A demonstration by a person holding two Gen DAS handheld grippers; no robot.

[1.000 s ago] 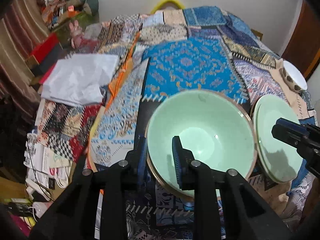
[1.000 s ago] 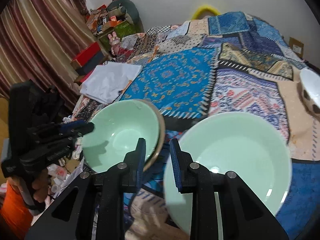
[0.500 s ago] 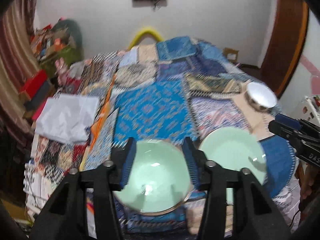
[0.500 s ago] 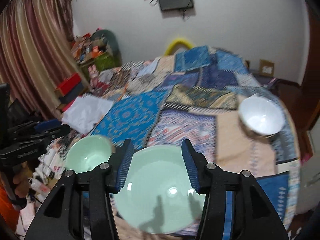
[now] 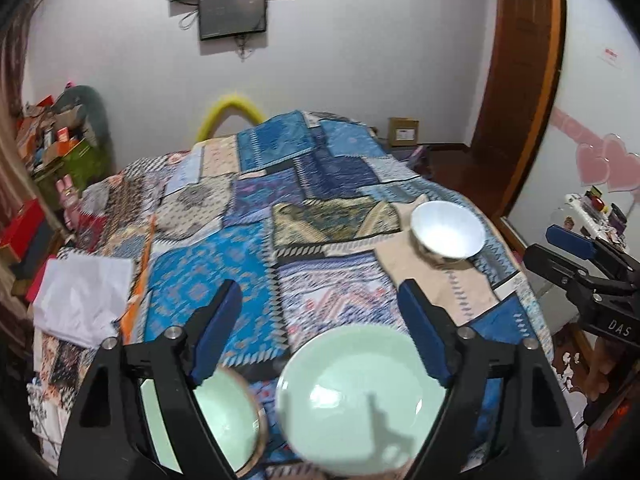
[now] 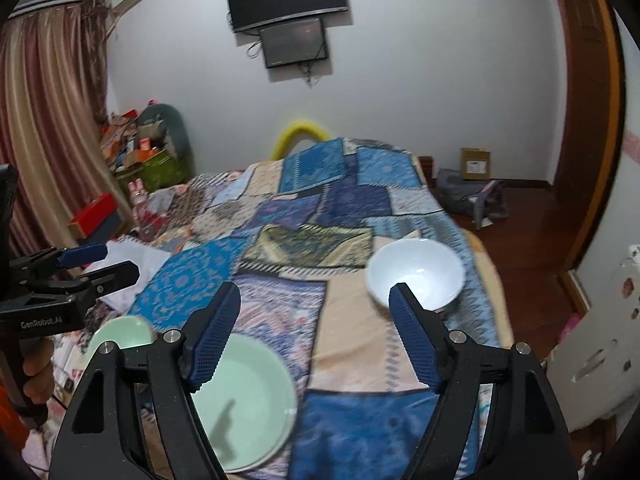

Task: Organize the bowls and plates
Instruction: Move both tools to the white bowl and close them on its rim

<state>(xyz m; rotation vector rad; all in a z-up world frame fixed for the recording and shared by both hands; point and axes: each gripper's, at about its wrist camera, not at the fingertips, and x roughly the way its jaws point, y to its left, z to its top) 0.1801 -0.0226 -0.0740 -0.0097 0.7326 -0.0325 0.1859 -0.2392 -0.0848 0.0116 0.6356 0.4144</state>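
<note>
A stack of green bowls (image 5: 216, 420) sits at the near left of the patchwork bed, and also shows in the right wrist view (image 6: 122, 330). Green plates (image 5: 360, 400) lie to its right, also seen in the right wrist view (image 6: 248, 400). A white bowl (image 5: 448, 234) stands farther right; it shows in the right wrist view (image 6: 416, 274) too. My left gripper (image 5: 320, 332) is open and empty, raised above the green dishes. My right gripper (image 6: 314, 330) is open and empty, above the bed between the plates and the white bowl.
A patchwork quilt (image 5: 280, 216) covers the bed. White paper (image 5: 80, 296) lies at its left edge. Boxes and clutter (image 6: 136, 152) stand by the curtain on the left. A wooden door frame (image 5: 516, 100) and floor are to the right.
Both grippers opened wide, let go of the green bowl and green plate, and pulled back and upward. The dishes now lie lower in both views.
</note>
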